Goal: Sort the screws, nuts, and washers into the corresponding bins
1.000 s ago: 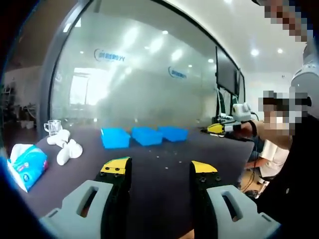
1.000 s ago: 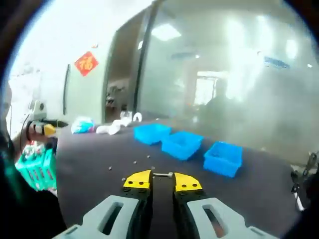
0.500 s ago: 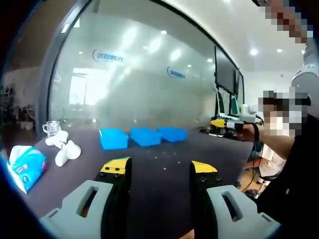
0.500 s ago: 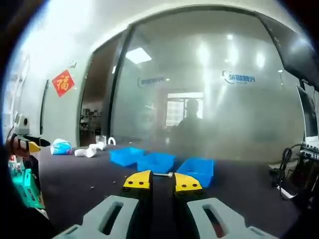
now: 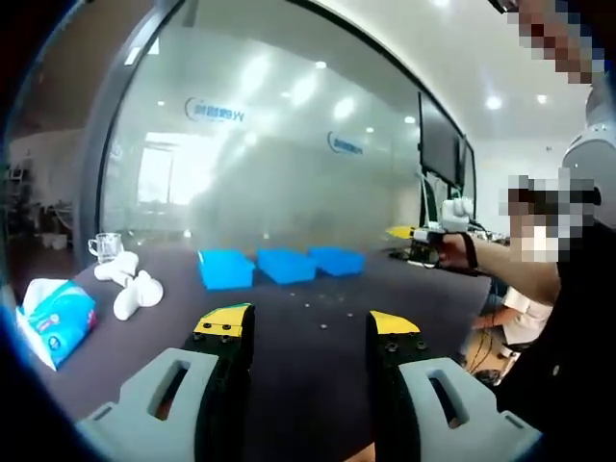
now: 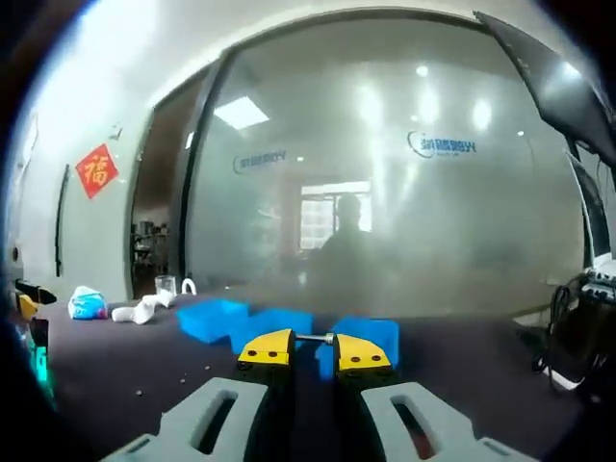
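While right tool (image 6: 313, 348) pinches a screw (image 6: 314, 338), left tool (image 5: 306, 327) gapes empty.

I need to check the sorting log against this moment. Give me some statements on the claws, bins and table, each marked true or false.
1. The right claw is shut on a screw. True.
2. The left claw holds a washer. False: its jaws stand apart with nothing between them.
3. Three blue bins stand in a row on the dark table. True.
4. The tissue pack lies inside a bin. False: it lies on the table, apart from the bins.
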Action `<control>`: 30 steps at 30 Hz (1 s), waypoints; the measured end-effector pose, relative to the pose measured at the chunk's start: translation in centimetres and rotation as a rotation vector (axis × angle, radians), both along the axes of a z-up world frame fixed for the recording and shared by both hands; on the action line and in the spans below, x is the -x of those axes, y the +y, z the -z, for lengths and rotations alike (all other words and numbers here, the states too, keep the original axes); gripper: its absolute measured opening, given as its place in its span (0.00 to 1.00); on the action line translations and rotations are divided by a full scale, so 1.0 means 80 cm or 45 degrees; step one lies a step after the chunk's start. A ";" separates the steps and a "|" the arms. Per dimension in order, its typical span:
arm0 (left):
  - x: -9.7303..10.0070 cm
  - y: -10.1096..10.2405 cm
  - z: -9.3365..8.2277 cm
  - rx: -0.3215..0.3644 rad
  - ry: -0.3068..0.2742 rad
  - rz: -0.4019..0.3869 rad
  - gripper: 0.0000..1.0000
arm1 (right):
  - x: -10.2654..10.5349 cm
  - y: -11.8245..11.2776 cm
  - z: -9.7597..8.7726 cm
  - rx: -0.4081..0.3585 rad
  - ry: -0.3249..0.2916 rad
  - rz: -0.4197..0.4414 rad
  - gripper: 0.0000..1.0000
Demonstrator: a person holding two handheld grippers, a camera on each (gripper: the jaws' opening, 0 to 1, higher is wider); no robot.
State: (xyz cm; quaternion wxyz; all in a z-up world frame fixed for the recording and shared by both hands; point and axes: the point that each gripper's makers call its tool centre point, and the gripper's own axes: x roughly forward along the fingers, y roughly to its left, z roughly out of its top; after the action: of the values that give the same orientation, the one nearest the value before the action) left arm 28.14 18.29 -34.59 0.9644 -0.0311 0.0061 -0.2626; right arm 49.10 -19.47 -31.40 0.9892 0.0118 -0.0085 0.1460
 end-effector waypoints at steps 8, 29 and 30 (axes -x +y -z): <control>0.003 0.006 0.000 -0.001 0.000 -0.018 0.46 | -0.077 0.006 -0.003 0.063 0.036 0.052 0.11; 0.010 0.017 -0.005 0.003 -0.008 -0.055 0.46 | -0.188 0.007 0.039 0.141 0.219 0.137 0.11; 0.010 0.017 -0.005 0.002 -0.008 -0.057 0.46 | -0.191 0.005 0.041 0.147 0.224 0.142 0.11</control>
State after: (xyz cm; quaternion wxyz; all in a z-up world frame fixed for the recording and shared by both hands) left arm 27.34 19.68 -34.18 0.9700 -0.0313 0.0021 -0.2409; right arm 64.35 -19.05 -34.71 0.9917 -0.0329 0.0860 0.0895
